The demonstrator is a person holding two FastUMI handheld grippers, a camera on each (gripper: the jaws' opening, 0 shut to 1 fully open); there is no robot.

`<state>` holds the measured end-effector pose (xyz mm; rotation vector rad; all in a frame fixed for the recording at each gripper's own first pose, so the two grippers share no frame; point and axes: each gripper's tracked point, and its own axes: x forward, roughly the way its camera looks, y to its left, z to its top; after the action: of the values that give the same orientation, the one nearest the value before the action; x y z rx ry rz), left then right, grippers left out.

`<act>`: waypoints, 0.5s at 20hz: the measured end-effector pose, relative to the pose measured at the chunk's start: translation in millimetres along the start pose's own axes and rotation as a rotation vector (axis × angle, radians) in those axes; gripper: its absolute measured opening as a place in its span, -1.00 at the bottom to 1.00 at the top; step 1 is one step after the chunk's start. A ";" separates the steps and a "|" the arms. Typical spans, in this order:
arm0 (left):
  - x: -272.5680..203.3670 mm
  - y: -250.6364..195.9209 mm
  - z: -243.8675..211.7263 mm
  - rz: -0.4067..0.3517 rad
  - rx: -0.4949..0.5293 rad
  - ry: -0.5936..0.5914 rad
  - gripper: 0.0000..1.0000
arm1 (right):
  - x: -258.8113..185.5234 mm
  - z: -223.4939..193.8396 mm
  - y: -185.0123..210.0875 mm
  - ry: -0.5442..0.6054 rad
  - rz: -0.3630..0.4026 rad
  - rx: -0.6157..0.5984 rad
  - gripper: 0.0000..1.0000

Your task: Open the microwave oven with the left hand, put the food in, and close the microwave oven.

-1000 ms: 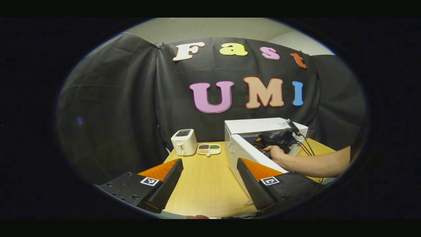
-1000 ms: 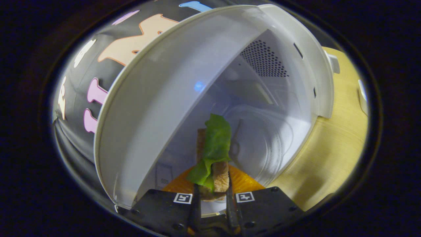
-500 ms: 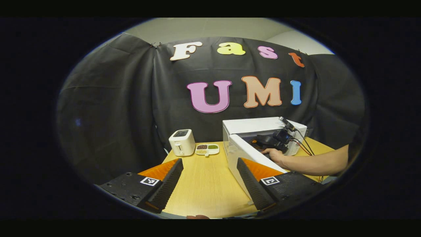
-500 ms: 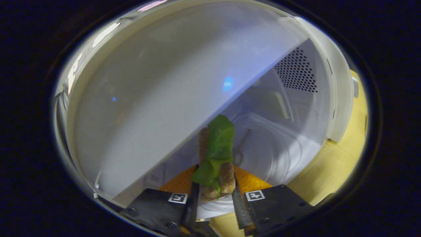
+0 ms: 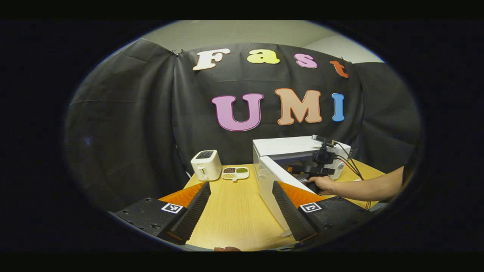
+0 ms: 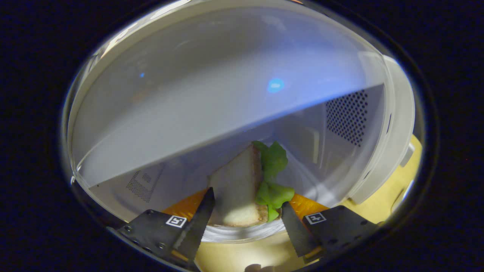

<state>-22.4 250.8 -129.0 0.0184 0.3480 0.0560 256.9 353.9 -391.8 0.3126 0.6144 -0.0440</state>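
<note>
No readable brand or label on any appliance; the square markers on the gripper bodies are coded patterns, not text.

Count: one microwave (image 5: pixel 287 145), one toaster (image 5: pixel 205 164), one divided dish (image 5: pixel 235 173), one sandwich (image 6: pixel 242 187), two grippers, one table (image 5: pixel 234 215).

In the left gripper view, the left gripper (image 5: pixel 242 211) is hovering over the wooden table with its fingers spread wide, holding nothing. The white microwave is sitting at about 2 o'clock from it, its door (image 5: pixel 278 181) swung open toward the camera. The white toaster is standing at about 11 o'clock, with the small divided dish just beside it, to its right; the dish is showing three compartments with dark, green and pale contents, too small to identify.

The person's hand (image 5: pixel 327 185) is reaching in from 3 o'clock, holding the right gripper (image 5: pixel 315 168) at the microwave's opening, cables trailing off it.

In the right gripper view, the right gripper (image 6: pixel 245 219) is pointing into the white cavity, fingers spread apart on either side of the sandwich and not pressing it. The sandwich, a triangular bread slice with green lettuce (image 6: pixel 274 177) at its right edge, is sitting inside the microwave on the glass turntable (image 6: pixel 242 234), at 12 o'clock from the fingers. A perforated vent panel (image 6: pixel 346 117) is showing on the cavity wall at 2 o'clock.
</note>
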 end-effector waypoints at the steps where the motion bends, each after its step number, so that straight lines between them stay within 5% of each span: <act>1: -0.4 -1.1 2.3 0.000 -0.001 -0.003 0.92 | -1.3 2.9 -1.6 -0.006 -0.004 -0.025 0.79; 6: -1.4 -4.6 1.6 -0.005 -0.013 -0.002 0.91 | 1.8 7.7 9.9 0.042 0.075 0.103 0.94; 10: -3.2 -4.9 5.1 -0.005 0.000 -0.008 0.92 | -3.1 13.9 2.2 0.042 0.031 0.083 0.89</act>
<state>-23.5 245.7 -123.3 0.0177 0.3398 0.0511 262.4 351.6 -378.7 0.4038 0.6503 -0.0330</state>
